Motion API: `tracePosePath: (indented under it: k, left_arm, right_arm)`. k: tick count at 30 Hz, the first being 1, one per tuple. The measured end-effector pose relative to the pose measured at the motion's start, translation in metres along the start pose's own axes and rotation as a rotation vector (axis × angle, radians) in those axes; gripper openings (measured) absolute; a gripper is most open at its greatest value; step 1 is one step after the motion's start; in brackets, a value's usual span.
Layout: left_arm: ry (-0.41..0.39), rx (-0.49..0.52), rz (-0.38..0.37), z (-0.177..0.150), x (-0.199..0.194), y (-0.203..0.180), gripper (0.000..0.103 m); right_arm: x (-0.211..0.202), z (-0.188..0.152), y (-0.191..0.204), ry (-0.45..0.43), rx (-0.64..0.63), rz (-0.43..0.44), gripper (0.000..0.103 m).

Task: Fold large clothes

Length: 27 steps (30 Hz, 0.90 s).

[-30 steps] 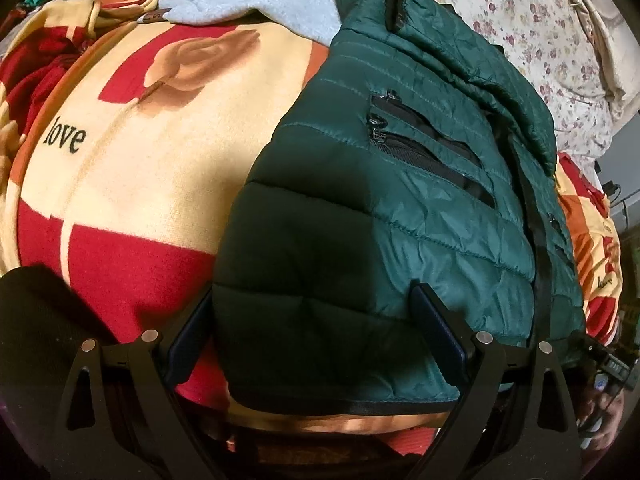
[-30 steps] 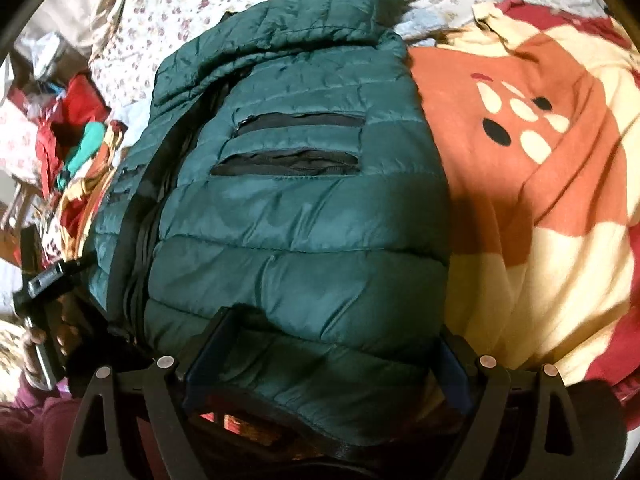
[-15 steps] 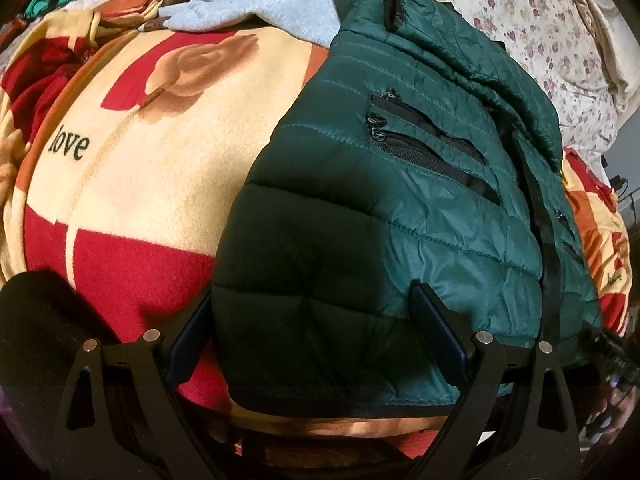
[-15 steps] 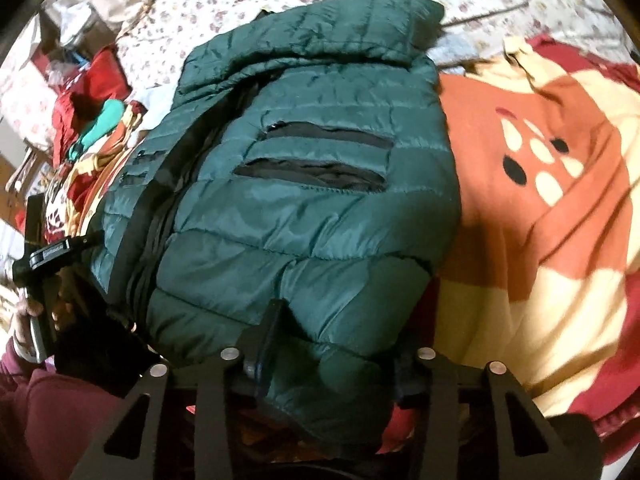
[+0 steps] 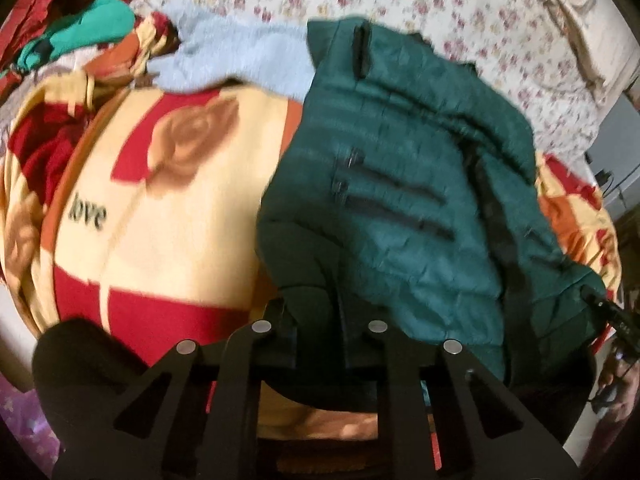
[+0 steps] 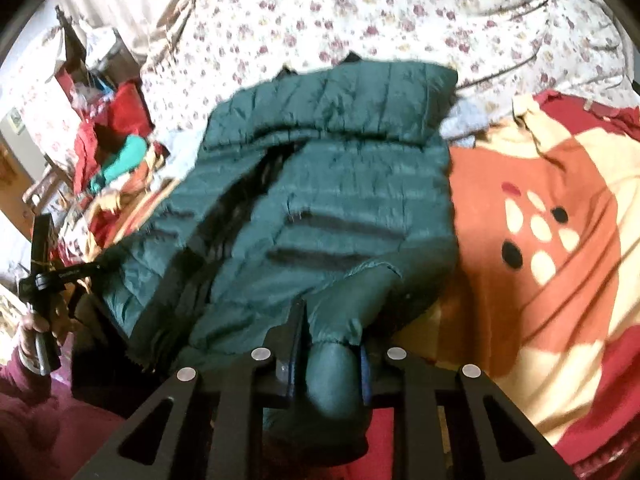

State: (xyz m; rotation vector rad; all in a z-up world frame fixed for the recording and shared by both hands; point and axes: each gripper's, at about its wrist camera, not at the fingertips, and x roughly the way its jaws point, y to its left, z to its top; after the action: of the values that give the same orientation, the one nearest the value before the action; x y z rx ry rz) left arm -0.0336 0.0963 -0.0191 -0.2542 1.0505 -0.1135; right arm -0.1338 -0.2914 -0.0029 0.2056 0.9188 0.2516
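Observation:
A dark green quilted jacket [image 5: 400, 200] lies folded lengthwise on the bed, collar at the far end and two black pocket zips facing up. My left gripper [image 5: 314, 312] is shut on the jacket's near hem at its left corner. In the right wrist view the same jacket [image 6: 340, 184] runs away from me. My right gripper [image 6: 332, 332] has its jaws closing, and a bunched roll of the hem is pressed between the pads. Both held corners are lifted off the blanket. A hand [image 6: 36, 328] holding the other gripper shows at the left edge.
The jacket rests on a red, cream and orange blanket [image 5: 168, 248] printed with "love". Beyond it lies a floral sheet [image 5: 440, 8]. A light blue garment [image 5: 240, 60] sits by the collar, and teal and red clothes [image 5: 80, 36] are piled at the far left.
Both grippers went from wide open around the hem to closed on it. Both then rose, lifting and bunching the jacket's near edge.

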Motion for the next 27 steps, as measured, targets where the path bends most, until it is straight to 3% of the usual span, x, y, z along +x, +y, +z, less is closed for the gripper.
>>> tracePosePath:
  k: [7,14,22,27]
  left_arm:
    - [-0.085,-0.022,-0.018,0.041,-0.015,-0.010,0.014]
    - [-0.168,-0.056,-0.036,0.097,-0.022,-0.023,0.014]
    - [-0.255,-0.059,-0.013,0.175,-0.003,-0.049,0.014]
    - [-0.261,-0.092,0.033,0.233,0.034,-0.057,0.013]
  right_arm:
    - [-0.020,0.044,-0.007,-0.122,0.023,0.026,0.020]
    - [-0.010,0.097,-0.019,-0.197,0.046,0.013,0.020]
    - [0.022,0.172,-0.043,-0.193,0.078,-0.033,0.020]
    - [0.050,0.222,-0.057,-0.169,0.097,-0.062,0.020]
